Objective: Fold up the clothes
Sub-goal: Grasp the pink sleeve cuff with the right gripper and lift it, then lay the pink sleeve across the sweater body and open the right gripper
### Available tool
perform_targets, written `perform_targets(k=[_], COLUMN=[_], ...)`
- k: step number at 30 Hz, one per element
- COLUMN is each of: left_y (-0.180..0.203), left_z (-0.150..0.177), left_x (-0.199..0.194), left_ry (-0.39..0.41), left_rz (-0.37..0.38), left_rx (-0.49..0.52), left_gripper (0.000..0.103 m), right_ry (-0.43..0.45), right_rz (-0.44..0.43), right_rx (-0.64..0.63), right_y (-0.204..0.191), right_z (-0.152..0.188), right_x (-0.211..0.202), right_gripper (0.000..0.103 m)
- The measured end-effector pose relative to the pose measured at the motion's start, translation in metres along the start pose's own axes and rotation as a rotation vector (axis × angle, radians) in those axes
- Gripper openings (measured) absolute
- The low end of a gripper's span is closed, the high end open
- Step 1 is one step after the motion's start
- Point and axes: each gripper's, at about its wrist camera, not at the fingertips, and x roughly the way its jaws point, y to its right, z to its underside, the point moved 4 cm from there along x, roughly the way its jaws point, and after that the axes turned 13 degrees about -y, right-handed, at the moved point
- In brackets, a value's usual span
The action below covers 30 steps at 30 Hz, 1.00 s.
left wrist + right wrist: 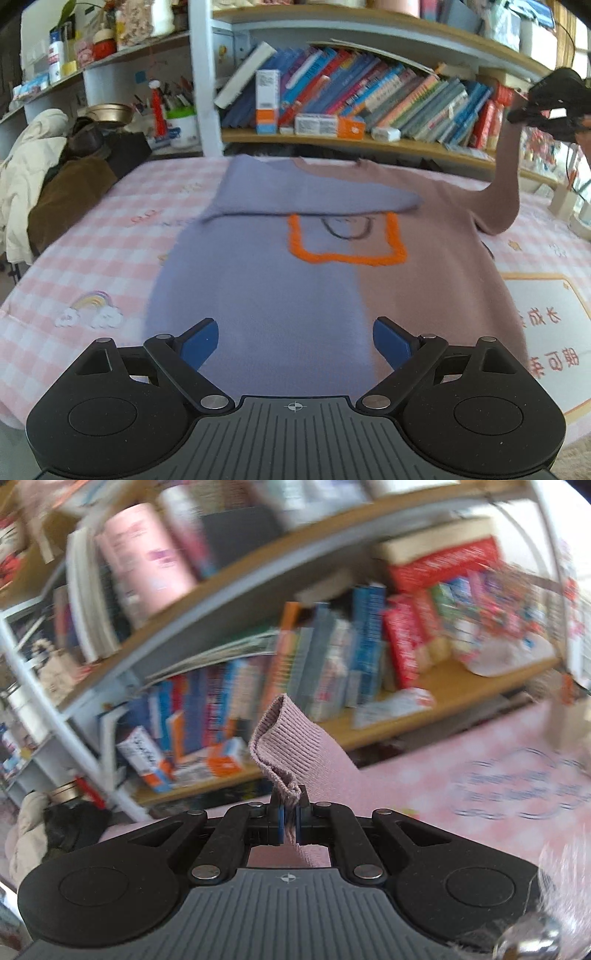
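Two-tone sweater (pixel 295 266), lilac left half and mauve right half, lies flat on the pink checked bedspread (pixel 92 258), filling centre frame in the left wrist view. Collar is toward the bookshelf (pixel 369 96) at the top, hem toward the camera, so the long axis runs bottom to top of frame. Lilac sleeve (pixel 306 199) is already folded across the chest, just above the orange square patch (pixel 347 240).

Right gripper (pixel 546 107) at upper right edge is clamped on the cuff of the mauve sleeve (pixel 502 192), which rises from the right shoulder up to it. In the right wrist view the ribbed cuff (pixel 284 734) is pinched between the closed pads of the right gripper (pixel 290 823); view heavily blurred.

Left gripper (pixel 293 343) hovers over the hem, fingers apart, nothing between them.

Judgement: next move carries the mauve sleeve left across the chest, over the lilac one. Right hand owns it; the left is nearer the hem. Path looks clear. Jacket pile (pixel 40 177) at left edge sits well apart. A printed card (pixel 546 325) lies beside the sweater's right edge.
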Motion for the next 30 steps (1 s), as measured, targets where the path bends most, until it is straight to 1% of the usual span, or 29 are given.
perform_targets(k=[8, 12, 16, 18, 23, 27, 28, 30], left_y=[-0.060, -0.087, -0.112, -0.121, -0.136, -0.142, -0.144, -0.147], left_z=[-0.004, 0.000, 0.004, 0.006, 0.011, 0.014, 0.014, 0.014], left_x=[-0.005, -0.006, -0.006, -0.005, -0.005, -0.006, -0.006, -0.006], left_ry=[0.063, 0.066, 0.058, 0.049, 0.035, 0.032, 0.032, 0.032], left_rz=[0.046, 0.046, 0.035, 0.029, 0.018, 0.009, 0.007, 0.005], left_rx=[0.005, 0.000, -0.015, -0.019, -0.004, 0.008, 0.008, 0.007], left_gripper=[0.093, 0.093, 0.093, 0.093, 0.093, 0.093, 0.093, 0.093], right_ry=[0.004, -0.014, -0.044, -0.053, -0.108, -0.146, -0.156, -0.176], right_rz=[-0.040, -0.041, -0.021, 0.002, 0.036, 0.054, 0.057, 0.055], right_rx=[-0.109, -0.151, -0.192, -0.213, -0.217, -0.220, -0.220, -0.218], right_y=[-0.109, -0.153, -0.187, -0.200, -0.217, -0.223, -0.223, -0.223], right_z=[0.003, 0.014, 0.031, 0.040, 0.058, 0.071, 0.073, 0.078], right_x=[0.036, 0.067, 0.103, 0.119, 0.154, 0.172, 0.175, 0.179], right_gripper=[0.005, 0.005, 0.005, 0.005, 0.005, 0.005, 0.006, 0.013])
